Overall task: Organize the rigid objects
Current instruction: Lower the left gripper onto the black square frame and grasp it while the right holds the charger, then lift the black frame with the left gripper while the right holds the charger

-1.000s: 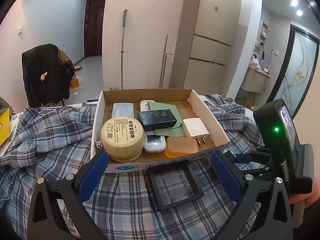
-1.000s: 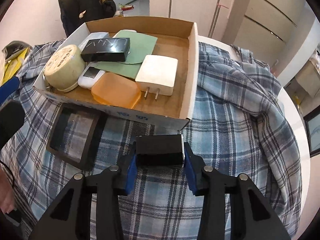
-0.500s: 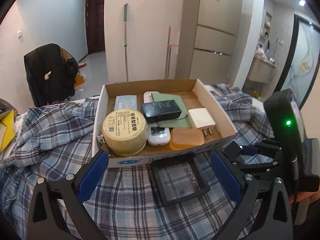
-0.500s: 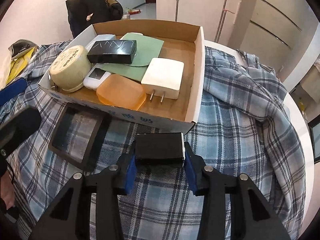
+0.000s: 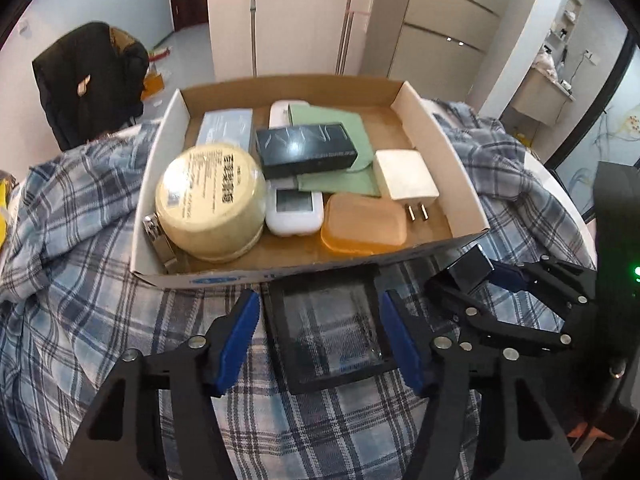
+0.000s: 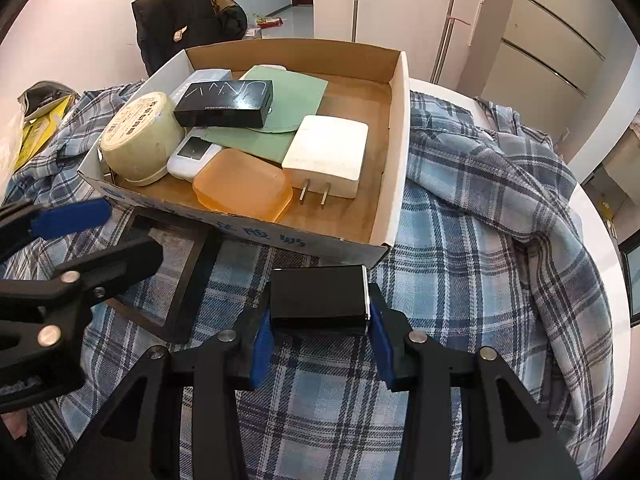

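Plaid blue-and-white cloth (image 5: 100, 320) is covering the whole work surface, rumpling into folds at 3 o'clock of the cardboard box (image 5: 440, 136) in the right wrist view. A white table edge (image 6: 592, 216) is showing beyond the cloth at 3 o'clock there.

The box is sitting open at 12 o'clock of both grippers, holding a cream round tin (image 5: 210, 204), a black carton (image 5: 306, 150) lying on a green sheet (image 5: 340, 182), a white charger (image 5: 404, 174) with its prongs pointing toward the camera, an orange soap-like block (image 5: 362, 226) and a white handset (image 5: 294, 212).

A black-framed clear tray (image 5: 332, 328) is lying flat on the cloth, touching the near wall of the box. The left gripper (image 5: 320, 332) is standing wide, its blue pads (image 5: 236, 336) flanking the tray's two sides; whether they are touching it I cannot tell.

The right gripper (image 6: 320, 320) is clamping a small black box (image 6: 318, 298) between its pads, just short of the cardboard box's near corner.

At 12 o'clock in the room, a tall pale refrigerator (image 5: 440, 36) is standing by a white wall, mop handles (image 5: 348, 24) are leaning beside it, and a dark jacket (image 5: 88, 76) is draping over a chair at 10 o'clock.
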Demonstrator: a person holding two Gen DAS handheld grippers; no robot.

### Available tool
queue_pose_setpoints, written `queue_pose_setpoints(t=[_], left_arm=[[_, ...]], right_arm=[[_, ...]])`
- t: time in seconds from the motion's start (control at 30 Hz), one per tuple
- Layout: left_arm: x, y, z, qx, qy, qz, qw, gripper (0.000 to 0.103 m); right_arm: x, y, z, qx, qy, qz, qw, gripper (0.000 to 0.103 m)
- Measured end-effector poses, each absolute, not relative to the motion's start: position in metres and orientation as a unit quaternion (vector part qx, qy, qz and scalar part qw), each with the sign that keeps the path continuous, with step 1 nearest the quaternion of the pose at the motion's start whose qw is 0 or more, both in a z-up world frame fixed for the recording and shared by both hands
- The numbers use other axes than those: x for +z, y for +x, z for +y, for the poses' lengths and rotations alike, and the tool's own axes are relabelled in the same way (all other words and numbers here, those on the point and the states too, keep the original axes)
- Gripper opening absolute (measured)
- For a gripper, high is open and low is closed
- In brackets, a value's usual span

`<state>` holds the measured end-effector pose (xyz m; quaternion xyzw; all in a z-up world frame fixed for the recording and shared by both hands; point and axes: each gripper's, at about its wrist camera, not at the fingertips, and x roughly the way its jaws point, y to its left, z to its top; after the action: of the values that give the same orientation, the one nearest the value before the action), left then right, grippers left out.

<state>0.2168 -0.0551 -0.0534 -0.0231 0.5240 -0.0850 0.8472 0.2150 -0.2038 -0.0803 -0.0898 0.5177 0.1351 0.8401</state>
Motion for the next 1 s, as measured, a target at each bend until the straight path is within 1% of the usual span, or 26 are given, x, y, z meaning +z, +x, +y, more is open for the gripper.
queue_pose_setpoints(t=[0.27,0.43,0.53,0.6,0.67,1.0], left_arm=[[-0.059,0.229,-0.064,-0.085,-0.035,0.543,0.834,0.065],[-0.059,0.233,-0.062,-0.074,-0.039,0.541,0.837,0.065],[-0.060,0.232,-0.066,-0.074,-0.024,0.541,0.837,0.065],[-0.060,0.233,-0.069,-0.075,-0.015,0.542,0.837,0.069],[-0.061,0.234,-0.071,-0.075,-0.013,0.543,0.836,0.071],[-0.063,0.235,-0.072,-0.061,-0.009,0.555,0.829,0.071]], right_arm=[[-0.081,0.217,-0.203,0.136,-0.091,0.518,0.839,0.041],[-0.080,0.219,-0.203,0.136,-0.091,0.520,0.838,0.041],[-0.080,0.219,-0.203,0.137,-0.091,0.520,0.838,0.041],[-0.080,0.220,-0.203,0.136,-0.090,0.521,0.838,0.041],[-0.080,0.220,-0.203,0.137,-0.091,0.521,0.838,0.041],[-0.080,0.219,-0.203,0.137,-0.090,0.521,0.837,0.041]])
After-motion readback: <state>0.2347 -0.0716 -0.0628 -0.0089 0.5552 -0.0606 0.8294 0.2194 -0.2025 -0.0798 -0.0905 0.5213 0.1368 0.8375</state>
